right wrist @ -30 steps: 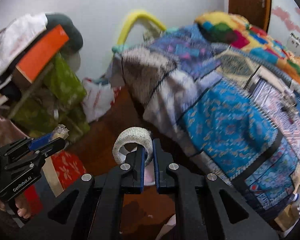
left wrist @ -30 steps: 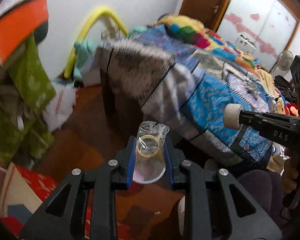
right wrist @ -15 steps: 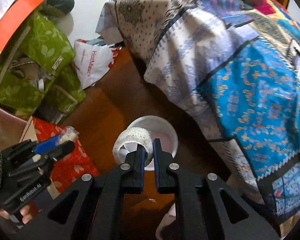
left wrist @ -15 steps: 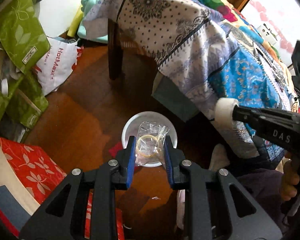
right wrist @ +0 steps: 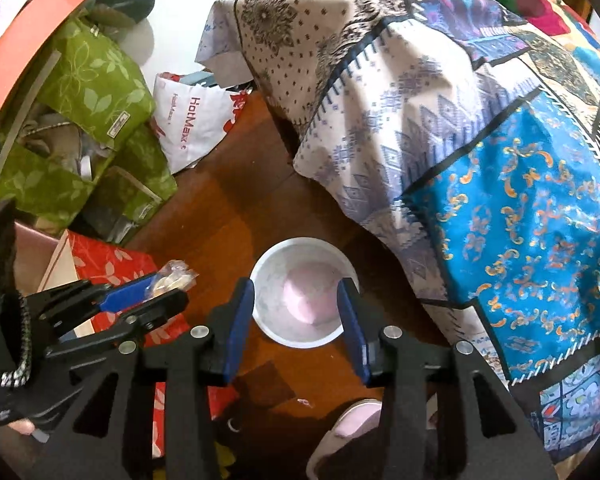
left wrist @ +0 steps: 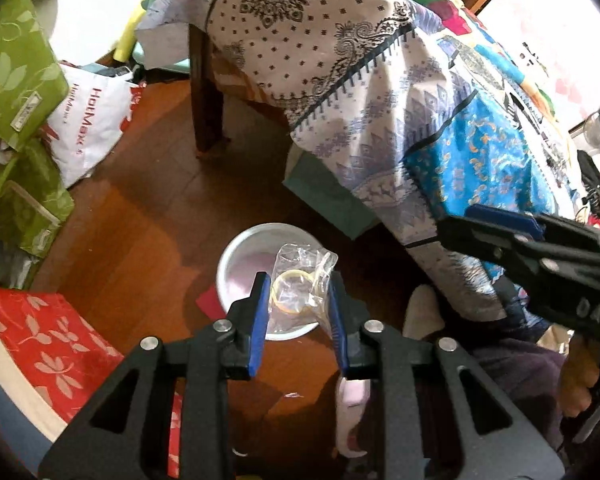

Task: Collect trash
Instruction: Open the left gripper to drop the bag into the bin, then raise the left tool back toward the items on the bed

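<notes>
The clear plastic wrapper [left wrist: 300, 286] is seen between the blue pads of the left gripper [left wrist: 299, 308], directly above the white bin [left wrist: 236, 264]; its jaws have just been opening, the right gripper's [right wrist: 296, 316] too, now parted and empty over the bin.

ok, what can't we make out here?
- Left wrist: whether the left gripper pads press on the bag. The jaws have just been opening with the bag between them, and contact is unclear.
- Right wrist: the pink shape in the bin is too blurred to identify.
- Both views: under the bed is dark and screened by the hanging sheet.
</notes>
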The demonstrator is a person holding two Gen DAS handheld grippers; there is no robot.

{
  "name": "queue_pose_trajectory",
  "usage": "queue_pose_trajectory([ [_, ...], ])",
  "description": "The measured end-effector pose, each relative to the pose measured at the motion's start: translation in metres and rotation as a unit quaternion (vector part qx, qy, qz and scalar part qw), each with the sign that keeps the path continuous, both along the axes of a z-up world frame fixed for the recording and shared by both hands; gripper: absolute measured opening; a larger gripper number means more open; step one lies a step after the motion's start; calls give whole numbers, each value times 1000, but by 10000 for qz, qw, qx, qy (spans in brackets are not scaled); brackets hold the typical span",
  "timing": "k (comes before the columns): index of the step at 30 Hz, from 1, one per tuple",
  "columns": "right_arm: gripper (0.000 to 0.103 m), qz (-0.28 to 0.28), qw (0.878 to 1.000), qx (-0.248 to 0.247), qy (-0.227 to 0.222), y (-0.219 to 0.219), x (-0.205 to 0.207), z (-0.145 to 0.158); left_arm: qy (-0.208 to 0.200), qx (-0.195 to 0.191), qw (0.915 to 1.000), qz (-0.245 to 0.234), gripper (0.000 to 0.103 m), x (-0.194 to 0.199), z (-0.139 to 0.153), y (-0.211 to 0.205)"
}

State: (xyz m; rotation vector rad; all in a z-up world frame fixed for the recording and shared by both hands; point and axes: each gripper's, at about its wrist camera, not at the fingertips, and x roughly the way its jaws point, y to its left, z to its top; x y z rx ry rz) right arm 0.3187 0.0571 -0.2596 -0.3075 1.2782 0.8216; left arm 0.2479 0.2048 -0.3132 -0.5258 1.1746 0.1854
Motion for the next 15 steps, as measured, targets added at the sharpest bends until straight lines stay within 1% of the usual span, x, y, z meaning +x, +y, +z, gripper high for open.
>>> queue_pose_trajectory([
  [2,39,-56,10000,20,-77,-6,2,5,98,1,9999,50,54,7,-1,-2],
  [8,39,-161,9995,63,-267,-21,0,20,35,328,9994,-46,55,9,12,-13],
  [12,39,-210,9991,126,-358,-28,-6,31,-144,493,9987,-47,55,0,32,-19],
  [15,39,-239,9984,182,-478,-33,-12,41,-309,674,9972,-30,55,-8,52,-23],
])
